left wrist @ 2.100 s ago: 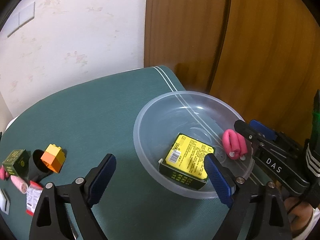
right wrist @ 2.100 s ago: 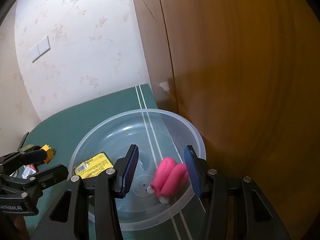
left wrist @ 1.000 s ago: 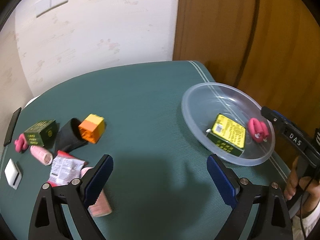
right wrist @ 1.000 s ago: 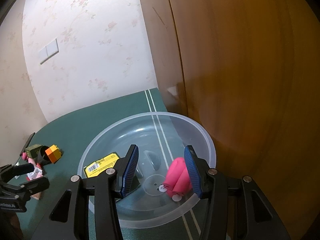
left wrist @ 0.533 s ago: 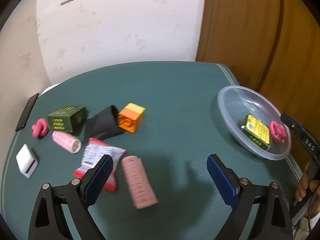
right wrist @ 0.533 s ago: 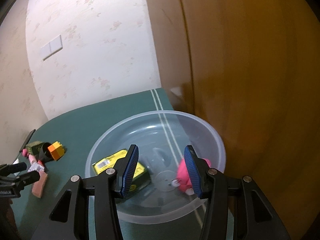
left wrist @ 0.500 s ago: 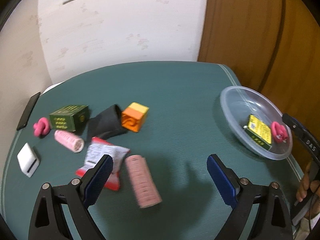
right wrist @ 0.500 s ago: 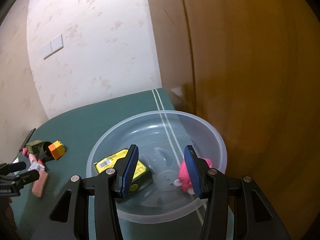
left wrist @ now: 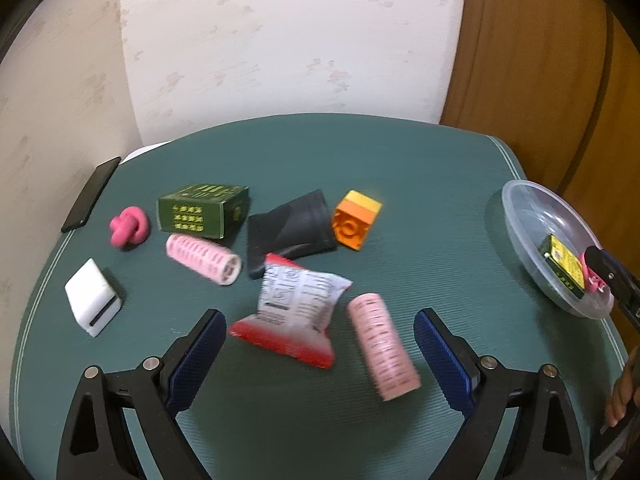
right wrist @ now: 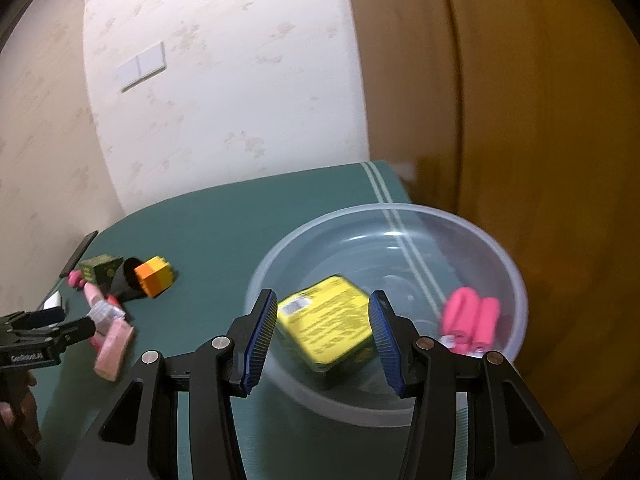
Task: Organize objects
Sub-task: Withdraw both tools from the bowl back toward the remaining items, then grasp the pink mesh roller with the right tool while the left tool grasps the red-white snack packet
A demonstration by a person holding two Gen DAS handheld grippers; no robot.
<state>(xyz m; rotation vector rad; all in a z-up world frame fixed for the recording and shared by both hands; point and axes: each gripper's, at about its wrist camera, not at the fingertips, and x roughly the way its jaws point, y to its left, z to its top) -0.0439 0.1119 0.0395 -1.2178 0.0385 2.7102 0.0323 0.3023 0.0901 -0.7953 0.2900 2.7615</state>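
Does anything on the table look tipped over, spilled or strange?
Nothing is spilled or damaged. The orange block lies on its side, studs facing sideways, and the snack packet lies partly over the black pouch. The other loose items are simply scattered.

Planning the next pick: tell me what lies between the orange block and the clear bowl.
Bare green mat only, in the left wrist view: nothing sits between the orange block and the clear bowl.

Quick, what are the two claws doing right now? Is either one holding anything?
Left claw: open, holding nothing, above the snack packet.
Right claw: open, holding nothing, above the clear bowl.
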